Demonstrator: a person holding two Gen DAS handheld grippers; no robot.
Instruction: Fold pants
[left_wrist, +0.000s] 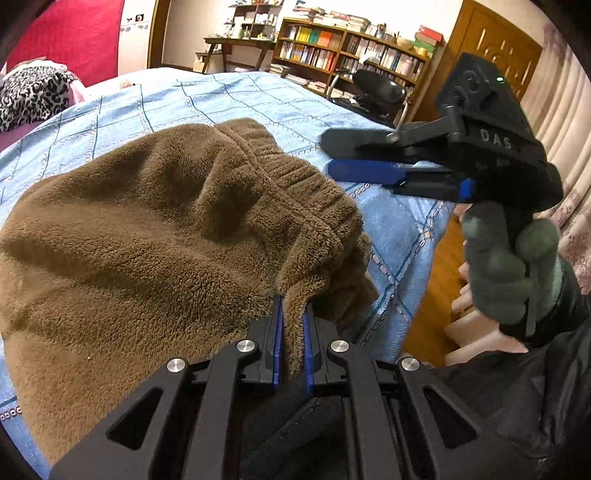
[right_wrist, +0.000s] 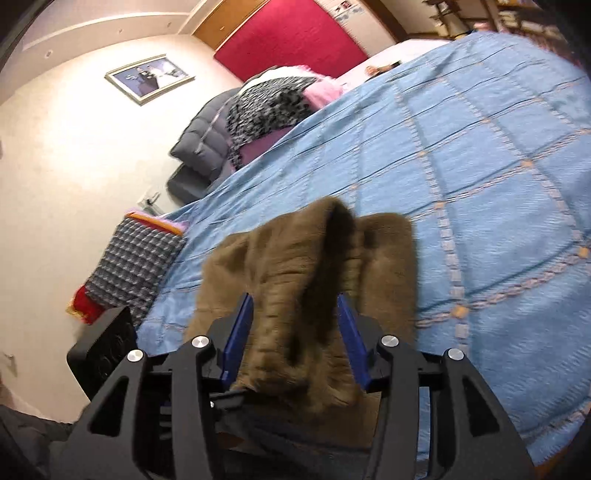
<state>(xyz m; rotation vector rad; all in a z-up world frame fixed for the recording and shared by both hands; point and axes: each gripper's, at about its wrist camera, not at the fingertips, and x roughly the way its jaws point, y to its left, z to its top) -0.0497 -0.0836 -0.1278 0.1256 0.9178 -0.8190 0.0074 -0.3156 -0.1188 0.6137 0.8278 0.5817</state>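
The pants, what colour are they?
Brown and fuzzy, the pants show best in the left wrist view, lying on the blue bedspread.

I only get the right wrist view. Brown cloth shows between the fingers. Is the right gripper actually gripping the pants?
Observer: No. In the left wrist view, the right gripper has nothing between its fingers and sits beside the waistband, clear of the pants.
Operator: And the left gripper?
Observer: The left gripper is shut on a fold of fleece at the near edge.
Operator: Anything past the bed?
Observer: A bookshelf stands against the far wall.
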